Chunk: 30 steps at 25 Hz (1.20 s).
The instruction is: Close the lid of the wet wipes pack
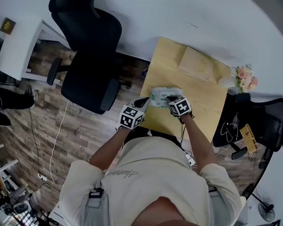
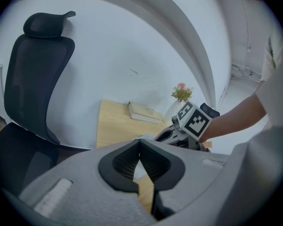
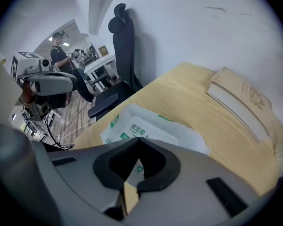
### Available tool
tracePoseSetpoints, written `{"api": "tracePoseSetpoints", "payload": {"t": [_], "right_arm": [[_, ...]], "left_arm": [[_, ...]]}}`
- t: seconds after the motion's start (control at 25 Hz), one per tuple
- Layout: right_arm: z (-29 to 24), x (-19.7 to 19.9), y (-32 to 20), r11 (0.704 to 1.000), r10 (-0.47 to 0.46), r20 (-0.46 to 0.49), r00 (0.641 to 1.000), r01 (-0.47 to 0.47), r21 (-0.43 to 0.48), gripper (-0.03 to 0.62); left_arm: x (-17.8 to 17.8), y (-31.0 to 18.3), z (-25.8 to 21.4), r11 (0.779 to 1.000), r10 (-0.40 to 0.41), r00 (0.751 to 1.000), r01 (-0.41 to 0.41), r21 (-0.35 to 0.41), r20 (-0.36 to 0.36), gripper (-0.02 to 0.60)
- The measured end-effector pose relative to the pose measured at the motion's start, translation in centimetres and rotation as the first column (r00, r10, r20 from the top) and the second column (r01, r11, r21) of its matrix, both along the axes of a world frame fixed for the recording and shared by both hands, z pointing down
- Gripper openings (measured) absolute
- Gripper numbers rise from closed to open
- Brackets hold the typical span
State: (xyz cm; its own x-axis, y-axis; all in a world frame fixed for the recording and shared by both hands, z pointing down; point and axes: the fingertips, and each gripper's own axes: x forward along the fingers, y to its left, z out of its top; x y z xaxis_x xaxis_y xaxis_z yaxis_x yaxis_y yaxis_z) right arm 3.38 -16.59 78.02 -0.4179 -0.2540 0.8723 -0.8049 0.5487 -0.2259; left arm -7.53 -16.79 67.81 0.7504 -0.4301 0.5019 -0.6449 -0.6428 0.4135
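Observation:
A white and green wet wipes pack lies flat on the light wooden table. In the right gripper view the pack sits just beyond my right gripper; its label side faces up and the lid looks flat. The right gripper is shut and hangs over the pack's right end, and I cannot tell if it touches. My left gripper is shut at the pack's left edge. In the left gripper view that gripper holds nothing, and only a sliver of the pack shows past it.
A tan book lies at the table's far side, with a small vase of flowers at the right corner. One black office chair stands left of the table and another to its right. A white desk is at far left.

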Motion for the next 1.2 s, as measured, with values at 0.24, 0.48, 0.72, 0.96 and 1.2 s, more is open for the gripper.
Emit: {"api": "tracePoseSetpoints", "payload": {"t": [0.24,0.48,0.72,0.96,1.2], "right_arm": [[-1.7,1.6,0.6,0.990,0.107,0.054,0.993,-0.111,0.085,0.002],[-7.7,4.9,2.6,0.959,0.158,0.141,0.977,-0.186,0.214,0.002],[-17.2,8.5,3.5,0.874,0.196,0.253,0.948,-0.285,0.394,0.002],[-27.7,11.2,3.2,0.734,0.178,0.348,0.920,-0.360,0.576,0.002],[-34.6,12.1,2.5,0.620,0.117,0.382,0.917,-0.368,0.693,0.002]], "left_arm": [[1.3,-0.6,-1.0,0.999,0.046,0.999,-0.045,0.029,-0.006,0.017],[3.9,-0.8,-3.9,0.993,0.066,0.998,-0.065,0.100,-0.006,0.017],[6.6,-1.0,-10.9,0.971,0.080,0.997,-0.073,0.228,-0.022,0.017],[8.3,-1.6,-20.6,0.920,0.087,0.993,-0.047,0.389,-0.085,0.017],[8.9,-1.5,-27.0,0.861,0.101,0.987,-0.025,0.508,-0.122,0.017]]}}
